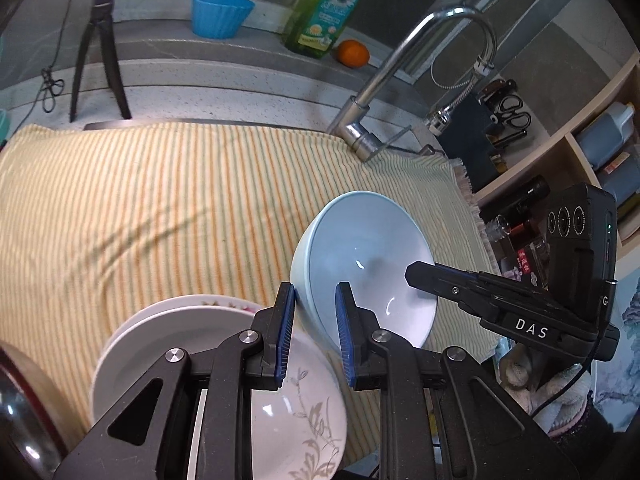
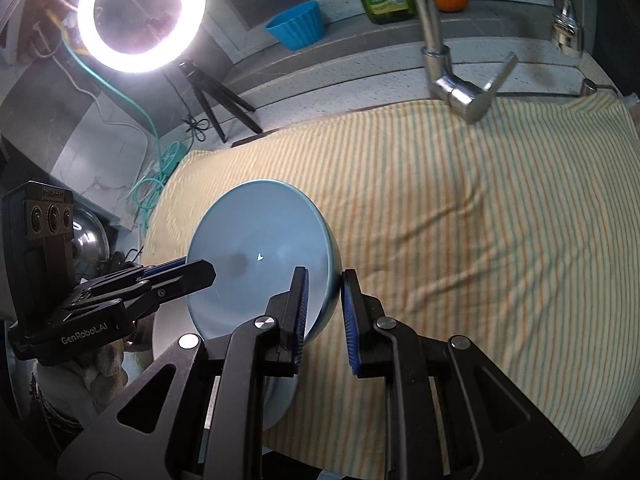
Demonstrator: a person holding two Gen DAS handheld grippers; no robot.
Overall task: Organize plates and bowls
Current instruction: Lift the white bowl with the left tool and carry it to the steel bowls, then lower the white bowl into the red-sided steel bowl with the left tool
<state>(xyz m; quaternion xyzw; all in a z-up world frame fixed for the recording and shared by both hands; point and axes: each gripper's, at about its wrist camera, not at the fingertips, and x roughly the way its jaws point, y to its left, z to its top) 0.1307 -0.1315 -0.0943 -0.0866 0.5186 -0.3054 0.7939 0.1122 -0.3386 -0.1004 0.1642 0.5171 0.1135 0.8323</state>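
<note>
We are pinching the rim of the blue bowl (image 1: pixel 368 268) on both sides, left gripper (image 1: pixel 315 336) and right gripper (image 2: pixel 325 316) each straddling its wall. The bowl is tilting above the striped towel (image 1: pixel 160 208), beside stacked white plates (image 1: pixel 160 332).

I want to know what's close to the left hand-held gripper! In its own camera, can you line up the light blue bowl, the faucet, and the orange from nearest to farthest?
1. Light blue bowl: nearest, its rim sits between the fingers of the left hand-held gripper.
2. Faucet: farther back, at the striped cloth's far edge, toward the right.
3. Orange: farthest, up on the back ledge beside the green bottle.
</note>
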